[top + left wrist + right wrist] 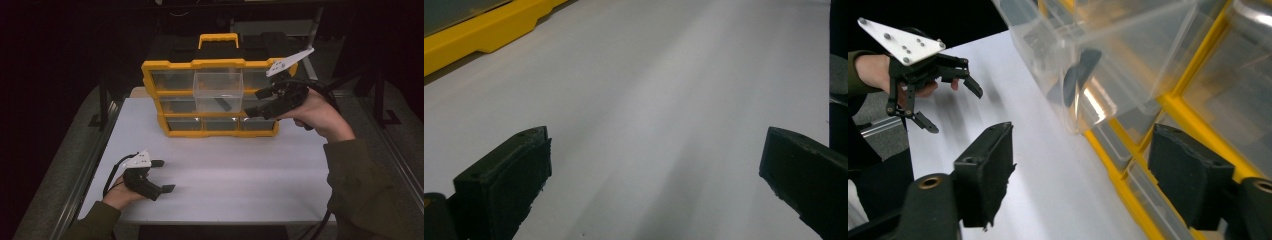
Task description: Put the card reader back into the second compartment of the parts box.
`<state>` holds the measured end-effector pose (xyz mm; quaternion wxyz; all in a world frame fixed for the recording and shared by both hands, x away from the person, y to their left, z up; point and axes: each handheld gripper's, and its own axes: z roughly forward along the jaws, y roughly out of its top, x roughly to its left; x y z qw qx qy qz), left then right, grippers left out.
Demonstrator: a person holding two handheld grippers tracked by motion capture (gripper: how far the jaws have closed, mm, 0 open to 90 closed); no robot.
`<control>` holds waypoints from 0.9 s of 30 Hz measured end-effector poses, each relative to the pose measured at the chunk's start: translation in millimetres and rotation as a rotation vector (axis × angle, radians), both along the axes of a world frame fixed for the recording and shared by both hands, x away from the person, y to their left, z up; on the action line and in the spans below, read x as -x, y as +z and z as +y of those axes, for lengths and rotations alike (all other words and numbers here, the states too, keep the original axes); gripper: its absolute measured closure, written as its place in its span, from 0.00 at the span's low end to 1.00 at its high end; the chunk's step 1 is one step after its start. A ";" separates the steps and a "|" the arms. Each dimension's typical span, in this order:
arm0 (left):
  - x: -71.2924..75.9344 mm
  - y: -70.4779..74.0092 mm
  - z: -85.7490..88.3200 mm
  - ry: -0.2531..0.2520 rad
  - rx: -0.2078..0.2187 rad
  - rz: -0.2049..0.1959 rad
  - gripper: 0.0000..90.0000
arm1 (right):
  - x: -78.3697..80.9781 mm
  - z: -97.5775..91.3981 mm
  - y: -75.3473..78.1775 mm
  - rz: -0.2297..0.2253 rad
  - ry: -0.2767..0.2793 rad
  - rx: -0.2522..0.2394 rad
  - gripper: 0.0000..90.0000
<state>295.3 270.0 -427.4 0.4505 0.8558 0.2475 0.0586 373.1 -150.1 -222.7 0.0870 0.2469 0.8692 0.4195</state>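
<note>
High view: I had the yellow organizer [165, 95] standing upright at the far side of the white tabletop [240, 170], black-and-yellow handle on top. One clear drawer [218, 90] from the middle column stuck out toward me, with a small dark part [224, 103] lying inside it. The other drawers sat flush in the frame.

Right gripper [254, 102] was up at the organizer's right front, beside the pulled drawer, jaws spread and holding nothing. I couldn't tell whether a jaw touched the drawer. Grey plate on top tilted up to the right, cable trailing off behind the hand.

Left gripper [163, 175] sat low over the near-left tabletop, well apart from the organizer, jaws open and empty, pointing right.

Right gripper view: both jaws were wide apart, tabletop and the organizer's bottom edge [1128, 185] between them. The clear drawer [1108, 65] hung out above, dark part [1075, 75] visible through its wall. Left gripper [953, 102] showed farther off, open, over the tabletop.

Left gripper view: jaws were wide apart over bare tabletop [659, 115], the organizer's yellow base [479, 37] at upper left.
</note>
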 end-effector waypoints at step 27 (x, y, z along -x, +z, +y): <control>0.5 -0.1 0.0 0.001 0.000 -0.002 0.00 | 18.0 2.5 -92.2 0.016 -0.075 -0.032 0.00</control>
